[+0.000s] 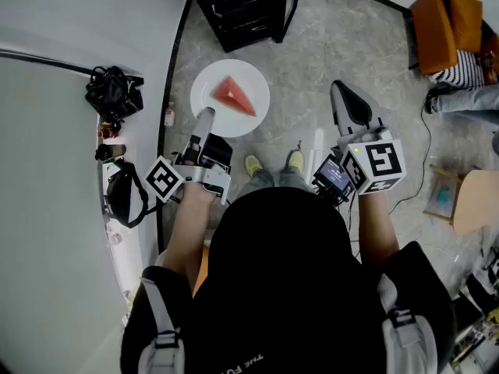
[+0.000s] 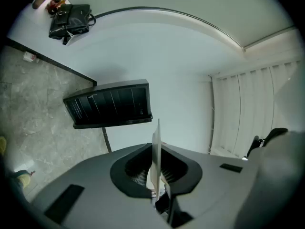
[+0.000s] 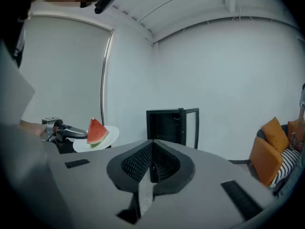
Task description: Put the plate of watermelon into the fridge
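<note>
A white plate (image 1: pixel 251 75) carrying a red watermelon wedge (image 1: pixel 234 96) hangs above the floor, held level. My left gripper (image 1: pixel 205 117) is shut on the plate's near rim. In the left gripper view the plate's edge (image 2: pixel 156 144) stands as a thin sheet between the closed jaws. Ahead stands the black fridge (image 1: pixel 243 8), its glass door (image 3: pixel 191 127) swung open and its inside dark. My right gripper (image 1: pixel 345 93) is shut and holds nothing, off to the right of the plate. From the right gripper view, the plate (image 3: pixel 108 136) and wedge (image 3: pixel 96 130) show at the left, the fridge (image 3: pixel 167 127) straight ahead.
Black bags (image 1: pixel 115 92) lie on a white ledge along the left wall. An orange chair (image 1: pixel 444 20) and a seated person's striped sleeve (image 1: pixel 461 70) are at the far right. A cardboard box (image 1: pixel 472 202) sits on the grey floor at the right.
</note>
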